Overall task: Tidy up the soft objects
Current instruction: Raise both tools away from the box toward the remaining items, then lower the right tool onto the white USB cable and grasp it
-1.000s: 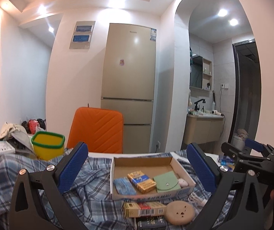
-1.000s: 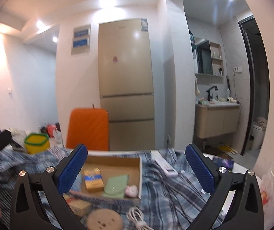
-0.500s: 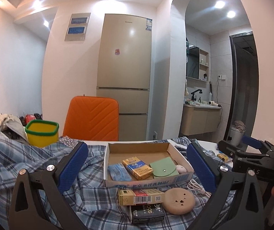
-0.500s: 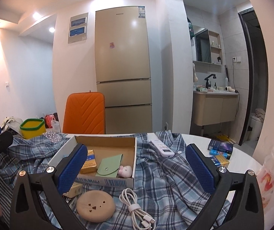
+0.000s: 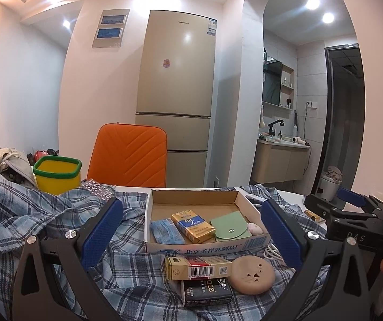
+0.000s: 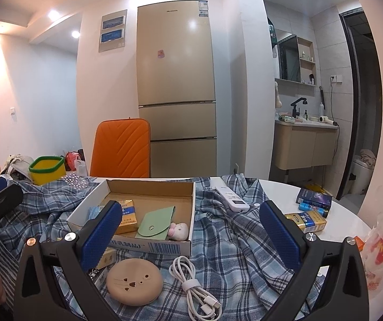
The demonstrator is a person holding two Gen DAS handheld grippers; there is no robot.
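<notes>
On the table, risk: we judge the main hazard to be the plaid shirt [image 6: 234, 243] itself; it lies rumpled under almost everything, so pulling at it could drag or tip the cardboard box [image 6: 148, 246] that sits on it near the middle of the table.
Cable: the white cable [image 6: 194, 286] lies on the shirt just beside the box's near wall; we think a finger coming down there could snag it.
Round pad: the tan round pad [image 6: 135, 281] rests on the shirt at the near edge, touching nothing we hold; a careless grab might take shirt along with it.
Table's right edge: the remote [image 6: 228, 194] lies on the shirt toward the far side, and loose packs [image 6: 305, 220] sit on the bare table [image 6: 279, 187]; a tug on the shirt could slide the remote off.
Soft things in the box: the green pouch [image 5: 230, 228] and the small pink toy [image 6: 178, 230] lie in the box's right part, beside the gold pack [image 5: 192, 226].
Left claw [image 5: 192, 236]: spread wide, holding nothing, hanging clear of the shirt.
Right claw [image 6: 191, 238]: also spread wide, empty, touching nothing.
</notes>
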